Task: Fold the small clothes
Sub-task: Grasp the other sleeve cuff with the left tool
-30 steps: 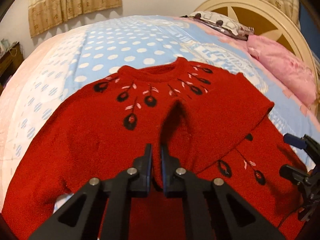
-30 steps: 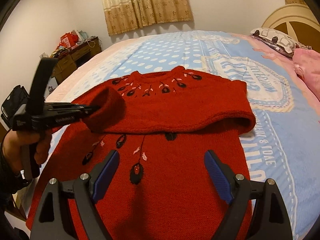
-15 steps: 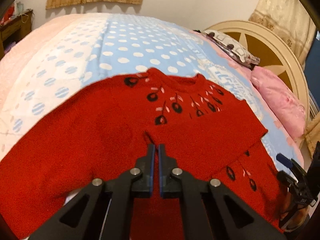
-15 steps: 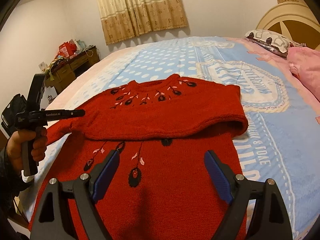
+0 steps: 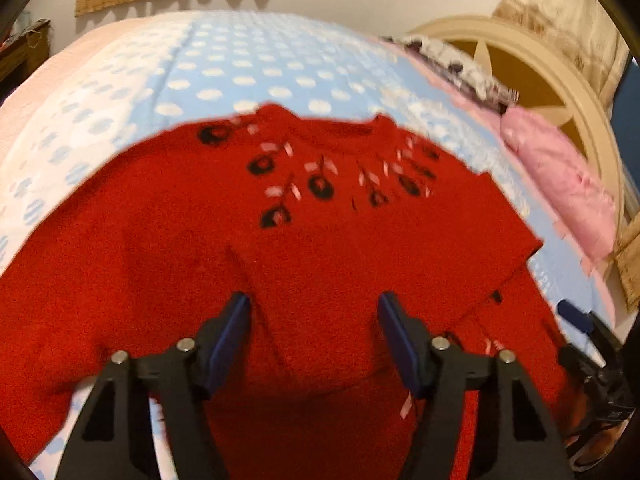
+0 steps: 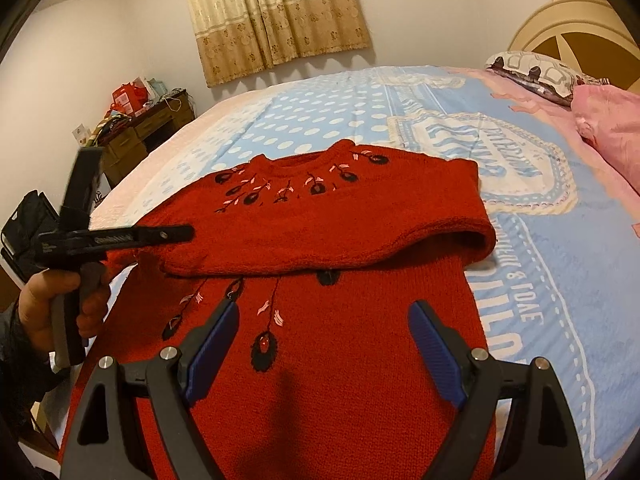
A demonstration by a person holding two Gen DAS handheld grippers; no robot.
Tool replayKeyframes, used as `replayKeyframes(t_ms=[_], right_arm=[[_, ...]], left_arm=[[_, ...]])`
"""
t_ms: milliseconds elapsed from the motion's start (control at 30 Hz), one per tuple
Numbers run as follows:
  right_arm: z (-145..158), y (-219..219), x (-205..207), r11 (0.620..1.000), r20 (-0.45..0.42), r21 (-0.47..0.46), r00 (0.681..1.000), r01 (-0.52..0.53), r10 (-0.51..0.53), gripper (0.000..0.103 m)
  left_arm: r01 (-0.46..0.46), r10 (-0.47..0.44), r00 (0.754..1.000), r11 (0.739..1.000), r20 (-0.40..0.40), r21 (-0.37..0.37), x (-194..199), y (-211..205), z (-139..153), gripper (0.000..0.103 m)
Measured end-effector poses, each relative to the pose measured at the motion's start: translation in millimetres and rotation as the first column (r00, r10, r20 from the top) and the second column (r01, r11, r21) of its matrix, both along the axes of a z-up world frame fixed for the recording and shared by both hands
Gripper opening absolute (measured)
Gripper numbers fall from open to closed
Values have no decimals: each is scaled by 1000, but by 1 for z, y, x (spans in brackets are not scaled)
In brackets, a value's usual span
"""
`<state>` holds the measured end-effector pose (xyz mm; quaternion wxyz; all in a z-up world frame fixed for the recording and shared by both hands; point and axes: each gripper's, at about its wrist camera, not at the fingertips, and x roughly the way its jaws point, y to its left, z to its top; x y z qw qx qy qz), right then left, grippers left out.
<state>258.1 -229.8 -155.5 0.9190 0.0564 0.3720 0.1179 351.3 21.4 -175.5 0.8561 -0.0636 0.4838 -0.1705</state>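
Note:
A red knit sweater with black and pink flower stitching lies flat on the bed. One sleeve is folded across its chest. The sweater also fills the left wrist view. My left gripper is open and empty, just above the cuff end of the folded sleeve. It shows from the side in the right wrist view. My right gripper is open and empty, hovering above the sweater's lower body. Its tip shows at the right edge of the left wrist view.
The bed has a light blue sheet with white dots. A pink pillow and a patterned pillow lie by the cream headboard. A cluttered wooden desk stands beside the bed, under a curtained window.
My left gripper laid the sleeve cuff down across the chest, then opened and let it go. The right gripper stayed open and nearly still.

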Motion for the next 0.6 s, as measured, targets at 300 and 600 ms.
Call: replayKeyframes(t_ms=[300, 600], right_arm=[[-2, -3, 0, 1000, 1, 12, 1000, 9, -9, 87], [-6, 0, 2, 1000, -19, -8, 1000, 8, -9, 87]], left_arm=[[5, -15, 988, 998, 151, 66, -13, 5, 39, 8], [-73, 65, 989, 996, 133, 59, -19, 54, 39, 8]])
